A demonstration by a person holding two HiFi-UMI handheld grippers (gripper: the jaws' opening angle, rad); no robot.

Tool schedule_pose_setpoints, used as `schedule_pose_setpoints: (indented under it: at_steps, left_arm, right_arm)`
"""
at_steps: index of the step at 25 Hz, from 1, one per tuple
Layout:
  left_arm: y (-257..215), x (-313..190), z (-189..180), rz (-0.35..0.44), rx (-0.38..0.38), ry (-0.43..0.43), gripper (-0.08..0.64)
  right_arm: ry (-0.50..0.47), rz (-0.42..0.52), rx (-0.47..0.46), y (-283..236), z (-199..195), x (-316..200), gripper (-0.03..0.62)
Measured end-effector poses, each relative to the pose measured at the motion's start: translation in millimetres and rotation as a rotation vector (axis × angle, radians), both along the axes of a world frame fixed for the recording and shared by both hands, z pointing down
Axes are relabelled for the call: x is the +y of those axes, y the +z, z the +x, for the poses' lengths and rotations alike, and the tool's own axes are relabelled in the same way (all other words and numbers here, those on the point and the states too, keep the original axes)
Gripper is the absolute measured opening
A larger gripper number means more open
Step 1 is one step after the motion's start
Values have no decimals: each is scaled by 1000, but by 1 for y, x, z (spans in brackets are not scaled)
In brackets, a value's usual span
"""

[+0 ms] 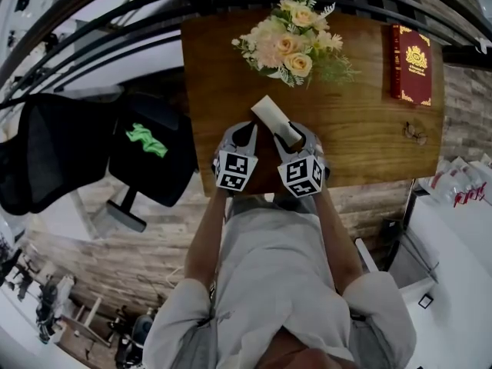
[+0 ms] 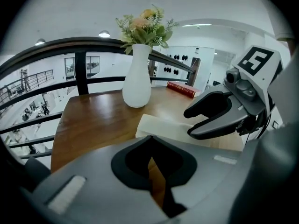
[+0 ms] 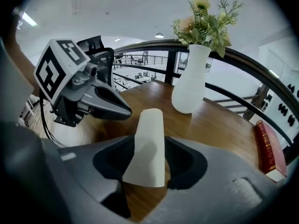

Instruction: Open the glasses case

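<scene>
From the head view, one brown wooden table (image 1: 361, 121) with a smooth grain carries one cream glasses case (image 1: 273, 116). The case is a long, flat box with rounded edges, lying slantwise near the table's near edge. Two grey grippers reach over that edge, each topped by a cube of black and white squares. The left gripper (image 1: 250, 127) tapers to a single point just beside the case. The right gripper (image 1: 294, 135) covers the case's near end. Behind the case is one bunch of peach and cream flowers (image 1: 292, 41). One red book (image 1: 411, 64) with gold print lies at the far right, and one pair of thin-framed glasses (image 1: 415, 133) lies well apart from the case. One black chair (image 1: 150, 156) stands left of the table.

In the left gripper view, this gripper's jaws meet at their tips with only a thin sliver of wood showing behind them, and nothing is held. The case lies just ahead. The right gripper's two curved jaws stand apart above its right end. One smooth white vase (image 2: 137, 78), narrow at the neck, holds the flowers. A dark curved railing (image 2: 79, 45) runs behind the table.

In the right gripper view, the jaws are spread and the case lies lengthwise between them. Their tips are just beside its sides, and dark gaps show further back. The left gripper's pointed, closed jaws sit close on the case's left. The vase blocks the space straight ahead, and the book lies at the right.
</scene>
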State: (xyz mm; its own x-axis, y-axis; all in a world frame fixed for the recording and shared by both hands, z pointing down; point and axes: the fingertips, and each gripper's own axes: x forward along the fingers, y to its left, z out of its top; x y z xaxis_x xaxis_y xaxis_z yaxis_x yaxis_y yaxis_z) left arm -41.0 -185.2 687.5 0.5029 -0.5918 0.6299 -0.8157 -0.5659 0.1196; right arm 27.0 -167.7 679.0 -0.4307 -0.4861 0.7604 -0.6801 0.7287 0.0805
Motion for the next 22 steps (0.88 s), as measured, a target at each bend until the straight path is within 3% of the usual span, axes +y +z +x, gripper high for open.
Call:
schedule_pose_setpoints:
  at_steps: [7,14,18,22]
  left_arm:
    - [10,-2,1,-22,-31,2,20]
    - [12,-6,4,-26,-39,-1,20]
    - [15,-6,5,-40,-40,-4,20]
    - [16,-8,4,-31,-49,-1,20]
  right_arm:
    - [-43,-68,48,23,-6,4,307]
    - [-61,-104,119,42,-7,4,328]
    - [-55,-112,103,42,-7,3,324]
    - [-44,-146,28,38,-6,2,321]
